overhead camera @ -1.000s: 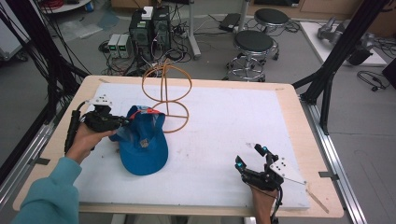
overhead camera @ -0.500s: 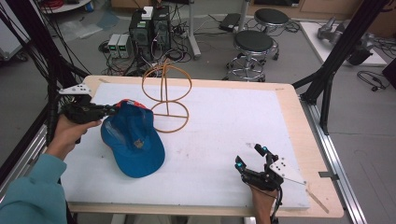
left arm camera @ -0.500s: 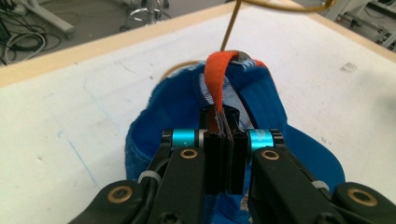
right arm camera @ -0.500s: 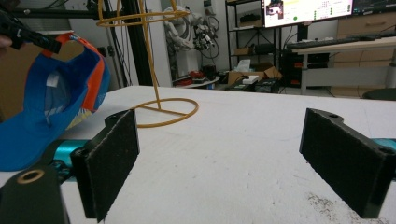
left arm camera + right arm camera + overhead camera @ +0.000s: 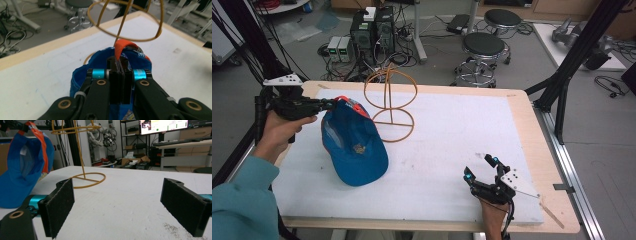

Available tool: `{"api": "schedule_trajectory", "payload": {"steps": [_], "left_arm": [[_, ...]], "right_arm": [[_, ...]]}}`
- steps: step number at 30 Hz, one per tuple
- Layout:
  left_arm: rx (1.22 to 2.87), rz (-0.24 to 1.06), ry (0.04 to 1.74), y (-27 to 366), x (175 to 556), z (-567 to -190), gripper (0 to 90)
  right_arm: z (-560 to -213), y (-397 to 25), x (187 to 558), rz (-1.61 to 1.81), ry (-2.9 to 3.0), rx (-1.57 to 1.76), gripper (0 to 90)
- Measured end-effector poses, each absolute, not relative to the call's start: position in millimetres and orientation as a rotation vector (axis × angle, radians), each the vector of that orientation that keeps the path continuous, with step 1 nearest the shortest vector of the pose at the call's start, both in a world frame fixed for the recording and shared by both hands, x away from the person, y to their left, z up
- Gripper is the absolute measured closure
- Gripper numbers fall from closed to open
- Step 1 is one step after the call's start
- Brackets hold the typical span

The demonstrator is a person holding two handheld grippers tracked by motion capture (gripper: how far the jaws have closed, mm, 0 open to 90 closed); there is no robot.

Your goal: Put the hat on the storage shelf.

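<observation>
My right gripper has its jaws spread wide above the white table, gripping nothing. At upper left hangs a blue cap with orange strap; beside it, a yellow wire stand.

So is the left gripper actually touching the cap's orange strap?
Touching. In the left gripper view, the left gripper has its jaws shut on the orange strap of the blue cap, the strap running down between them.

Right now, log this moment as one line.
left gripper: shut on cap strap | cap: lifted beside wire stand | right gripper: open, idle
</observation>
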State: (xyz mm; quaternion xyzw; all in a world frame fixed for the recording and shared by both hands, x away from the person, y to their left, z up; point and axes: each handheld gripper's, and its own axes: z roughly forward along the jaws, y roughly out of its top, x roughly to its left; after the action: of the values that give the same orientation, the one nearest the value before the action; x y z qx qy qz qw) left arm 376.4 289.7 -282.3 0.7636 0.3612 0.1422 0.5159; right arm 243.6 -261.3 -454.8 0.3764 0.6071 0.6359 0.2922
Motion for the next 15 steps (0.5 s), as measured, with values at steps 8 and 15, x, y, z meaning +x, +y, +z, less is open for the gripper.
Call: {"api": "schedule_trajectory", "payload": {"steps": [8, 15], "left_arm": [[1.761, 0.381, 0.843, 291, 375, -278, 88.5], [1.76, 0.434, 0.849, 295, 373, -269, 88.6]], "right_arm": [[-455, -261, 244, 1.697, 1.616, 1.007, 10.8], [-455, -262, 244, 1.696, 1.616, 1.01, 10.8]]}}
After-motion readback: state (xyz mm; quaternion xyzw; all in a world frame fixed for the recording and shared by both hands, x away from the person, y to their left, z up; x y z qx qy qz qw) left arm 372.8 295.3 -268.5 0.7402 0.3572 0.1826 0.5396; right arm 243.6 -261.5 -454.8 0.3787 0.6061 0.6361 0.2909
